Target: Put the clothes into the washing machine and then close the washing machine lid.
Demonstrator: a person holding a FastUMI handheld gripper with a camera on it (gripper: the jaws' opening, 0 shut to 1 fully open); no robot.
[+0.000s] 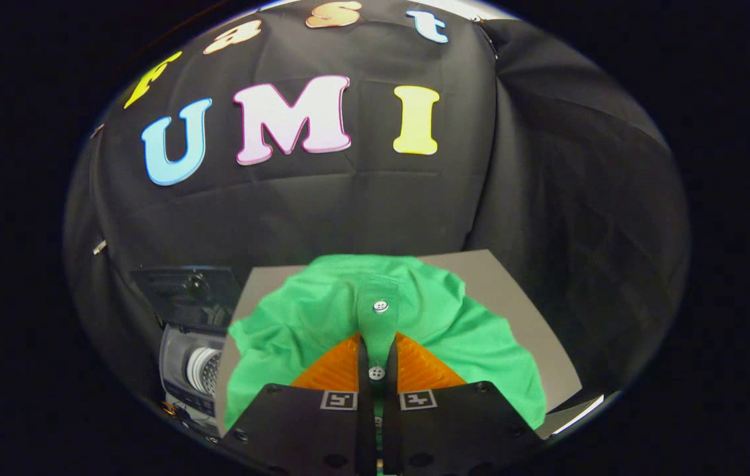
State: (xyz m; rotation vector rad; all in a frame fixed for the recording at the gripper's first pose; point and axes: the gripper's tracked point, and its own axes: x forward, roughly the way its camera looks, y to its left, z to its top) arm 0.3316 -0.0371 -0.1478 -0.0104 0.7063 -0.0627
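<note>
1. One gripper (377, 360): fingers drawn together on the buttoned placket strip of the garment, one button lying right between the fingertips; jaws narrow, clamped on cloth.
2. One green shirt (295, 330): bunched and draped around and ahead of the fingers, spread over the grey board (520, 311) beneath it. Whether it is lifted clear of the board or resting on it cannot be told.
3. One second button (381, 306): on the same placket, just beyond the fingertips.
4. One washing machine (193, 370): small, standing lower and to the left of the board, lid (183, 287) raised and open, ribbed white part visible inside.
5. Step in hand, by judgement: carrying the pinched shirt toward the open tub; loading not yet done, lid not yet shut.
6. Handling advice: grip is on a thin strip, so keep the clamp firm, lift high enough that hanging folds clear the board edge and the machine's rim, and centre over the opening before letting go.
7. Risk: trailing cloth may drape over the rim and block the lid.
</note>
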